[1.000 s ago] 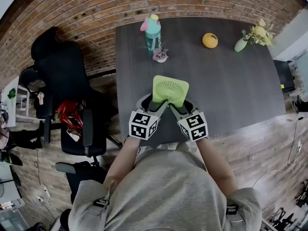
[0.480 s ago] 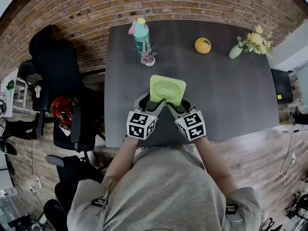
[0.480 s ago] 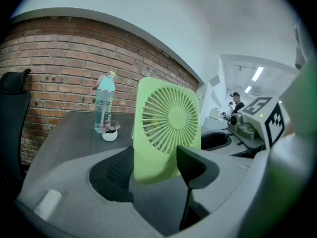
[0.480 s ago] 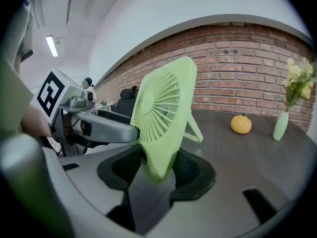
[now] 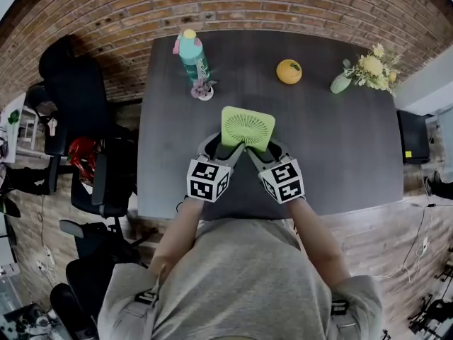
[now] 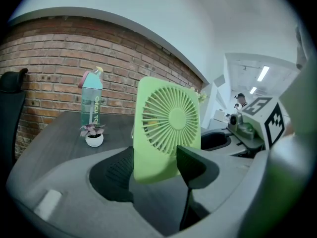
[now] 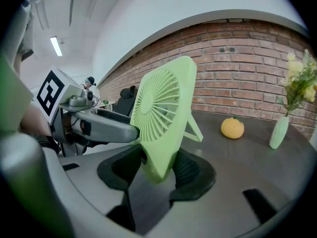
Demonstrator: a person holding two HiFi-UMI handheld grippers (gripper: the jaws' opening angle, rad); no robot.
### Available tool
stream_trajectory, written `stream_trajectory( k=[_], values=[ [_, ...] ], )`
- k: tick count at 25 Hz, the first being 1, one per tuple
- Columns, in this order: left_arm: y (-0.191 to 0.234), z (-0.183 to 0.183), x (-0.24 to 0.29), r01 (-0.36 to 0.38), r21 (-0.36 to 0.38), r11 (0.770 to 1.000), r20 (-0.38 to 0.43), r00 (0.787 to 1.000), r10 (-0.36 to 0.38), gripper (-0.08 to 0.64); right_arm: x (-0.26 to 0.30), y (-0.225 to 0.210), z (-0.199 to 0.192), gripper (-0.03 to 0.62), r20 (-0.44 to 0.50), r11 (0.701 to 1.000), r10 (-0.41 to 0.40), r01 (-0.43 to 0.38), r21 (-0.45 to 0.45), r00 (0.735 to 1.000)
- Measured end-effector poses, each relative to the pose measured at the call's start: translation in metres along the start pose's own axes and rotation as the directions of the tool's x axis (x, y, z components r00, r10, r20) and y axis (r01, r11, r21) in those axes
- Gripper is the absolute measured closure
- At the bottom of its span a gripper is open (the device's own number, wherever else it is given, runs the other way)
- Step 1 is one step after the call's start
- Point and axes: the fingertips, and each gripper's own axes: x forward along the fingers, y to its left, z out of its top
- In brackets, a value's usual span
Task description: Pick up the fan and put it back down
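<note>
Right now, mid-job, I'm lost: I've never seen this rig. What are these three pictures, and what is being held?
No robot arm here: a person holds a two-jaw gripper in each hand; the marker cubes are part of them. The head view looks down from the person's head. The two gripper views come from cameras riding on each gripper, looking along its jaws. The left gripper and right gripper each clamp a lower corner of the light green square plastic fan. Farther back on the dark grey wooden table stand a teal bottle with a pink cap, a small plant in a white pot, a round orange fruit and a pale green vase of yellow flowers.
</note>
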Motion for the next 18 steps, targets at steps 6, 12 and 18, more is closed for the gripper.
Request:
stream_trajectory(
  k=[6, 12, 18],
  values=[
    [-0.011, 0.003, 0.024, -0.024, -0.012, 1.000, -0.001, 1.000, 0.024, 0.285, -0.002, -0.027, -0.005, 0.400, -0.004, 1.000, 0.026, -0.026, -0.008, 1.000],
    [-0.017, 0.003, 0.044, -0.046, -0.024, 0.999, -0.015, 0.999, 0.045, 0.285, 0.000, -0.048, -0.011, 0.400, -0.015, 0.999, 0.052, -0.052, -0.010, 0.999],
    [-0.017, 0.001, 0.065, -0.069, -0.044, 0.997, -0.025, 0.997, 0.068, 0.285, 0.008, -0.067, -0.018, 0.400, -0.030, 0.997, 0.078, -0.078, -0.019, 0.997]
  ],
)
